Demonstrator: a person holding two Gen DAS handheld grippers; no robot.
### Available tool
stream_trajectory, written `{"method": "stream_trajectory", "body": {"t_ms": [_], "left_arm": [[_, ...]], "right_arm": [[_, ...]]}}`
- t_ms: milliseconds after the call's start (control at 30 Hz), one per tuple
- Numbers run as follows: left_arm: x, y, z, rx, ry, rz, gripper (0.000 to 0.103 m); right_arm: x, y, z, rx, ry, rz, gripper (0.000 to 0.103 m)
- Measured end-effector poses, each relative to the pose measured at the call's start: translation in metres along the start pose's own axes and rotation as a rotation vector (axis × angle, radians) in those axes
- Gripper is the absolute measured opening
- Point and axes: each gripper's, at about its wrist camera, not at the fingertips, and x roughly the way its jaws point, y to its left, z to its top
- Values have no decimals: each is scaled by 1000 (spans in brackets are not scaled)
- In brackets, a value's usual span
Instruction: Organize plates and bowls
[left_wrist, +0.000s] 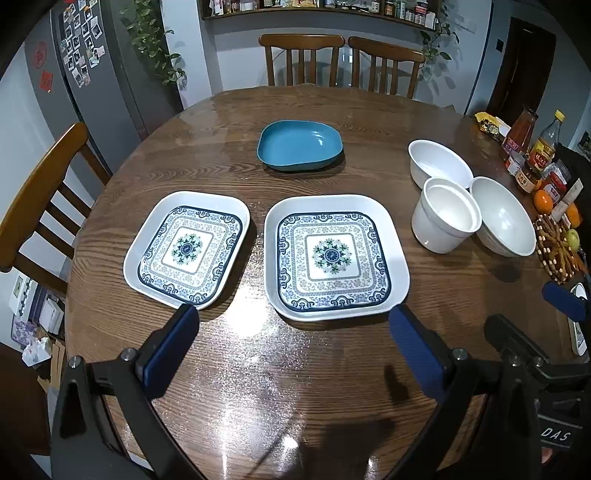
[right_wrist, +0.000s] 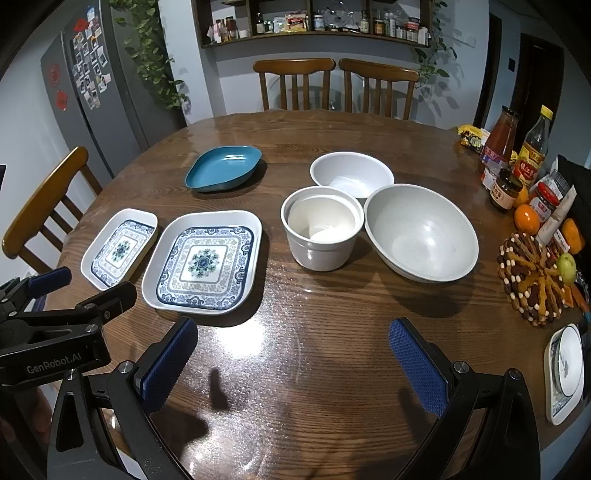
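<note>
Your left gripper (left_wrist: 293, 339) hangs low over the near edge of the round wooden table (left_wrist: 295, 369), blue pads spread wide and empty. Beside it your right gripper (right_wrist: 293, 360) is equally wide and bare. Two square white plates with blue patterns (left_wrist: 337, 257) lie side by side just ahead, probably paired for stacking. A blue shallow dish (left_wrist: 300, 145) sits farther off, and the white bowls (right_wrist: 421, 232) cluster touching at right.

Shelf jars (right_wrist: 391, 26) too small
</note>
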Motion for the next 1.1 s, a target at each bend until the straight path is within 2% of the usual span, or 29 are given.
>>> {"method": "stream_trajectory", "body": {"t_ms": [1100], "left_arm": [[2,8,-1,-10,-1,8,102]], "right_arm": [[2,5,3,-17,0,-1,103]]}}
